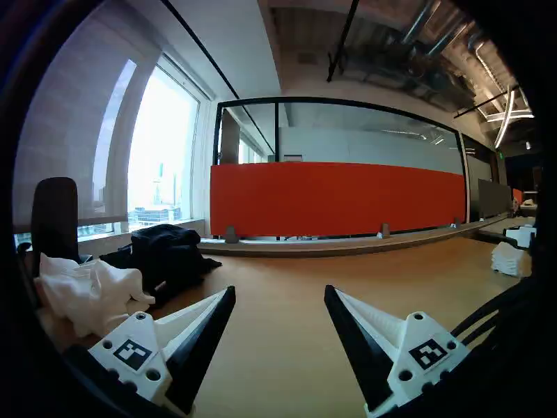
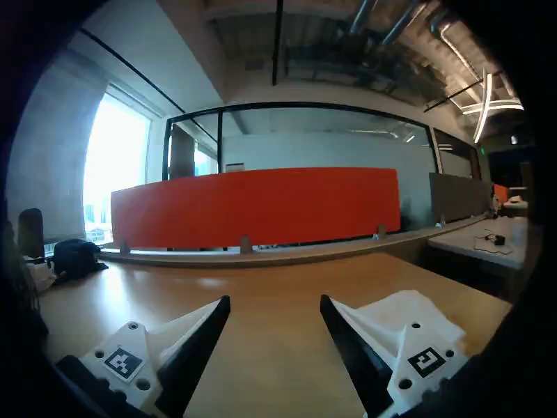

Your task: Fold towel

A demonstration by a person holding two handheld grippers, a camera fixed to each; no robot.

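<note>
The left gripper [image 1: 278,288] and right gripper [image 2: 275,298] both stand spread and empty, low in frame above the wooden table [image 1: 390,268]; the crumpled white towel [image 1: 90,292] lies lower left, beside a black garment [image 1: 163,254]

No legible text, label, number or sign.

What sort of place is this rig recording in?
Most likely an open-plan office: a long wooden desk with an orange divider panel along its far edge, a glass partition wall behind it, and exposed ceiling pipes overhead.
</note>
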